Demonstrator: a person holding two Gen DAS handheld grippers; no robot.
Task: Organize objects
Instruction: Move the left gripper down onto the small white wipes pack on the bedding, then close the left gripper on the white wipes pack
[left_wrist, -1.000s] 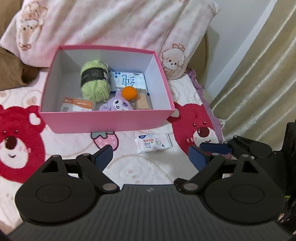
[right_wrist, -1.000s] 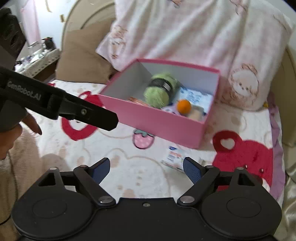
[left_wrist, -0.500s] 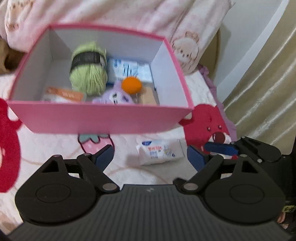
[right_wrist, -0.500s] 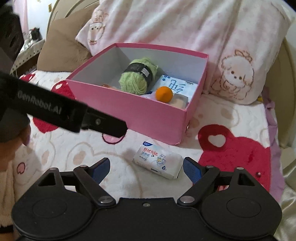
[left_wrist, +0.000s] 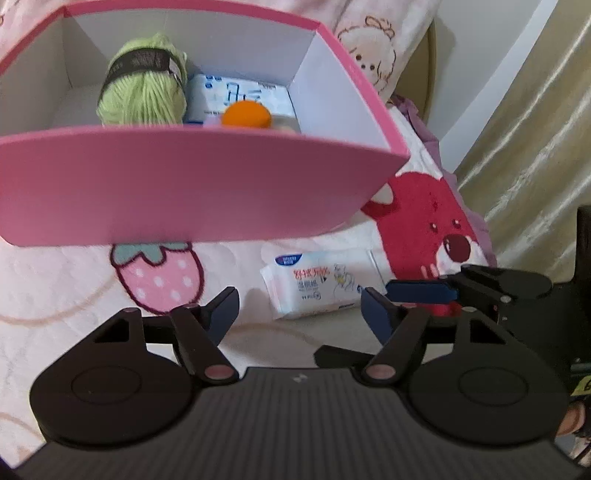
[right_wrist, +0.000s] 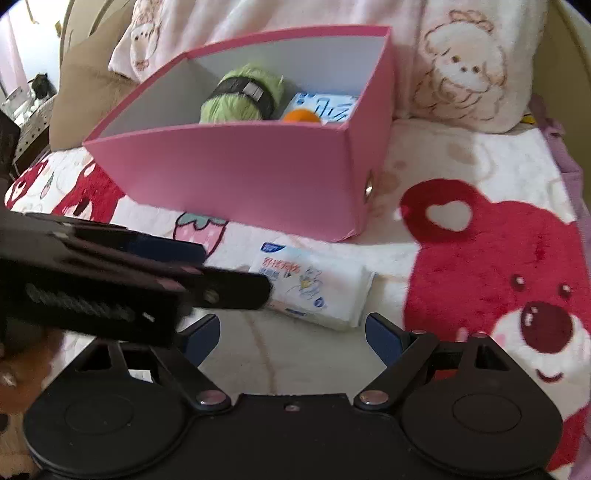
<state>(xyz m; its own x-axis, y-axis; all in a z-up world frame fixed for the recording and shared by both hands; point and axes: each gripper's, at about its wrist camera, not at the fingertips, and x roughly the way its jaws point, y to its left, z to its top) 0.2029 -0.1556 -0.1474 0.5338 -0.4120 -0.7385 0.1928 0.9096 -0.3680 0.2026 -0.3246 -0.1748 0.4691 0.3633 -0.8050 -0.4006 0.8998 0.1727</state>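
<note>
inside pink box (left_wrist: 192, 184): green yarn (left_wrist: 142, 92), orange ball (left_wrist: 245, 115), blue-white packet (left_wrist: 240, 92) (partly hidden), both grippers spread, empty

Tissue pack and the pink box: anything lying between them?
Nothing: in the right wrist view only bare blanket separates the tissue pack from the pink box.

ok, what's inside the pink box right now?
In the pink box: a green yarn ball, a white-and-blue packet and an orange ball in front of it. The near wall covers the box floor, so anything lower is hidden.
</note>
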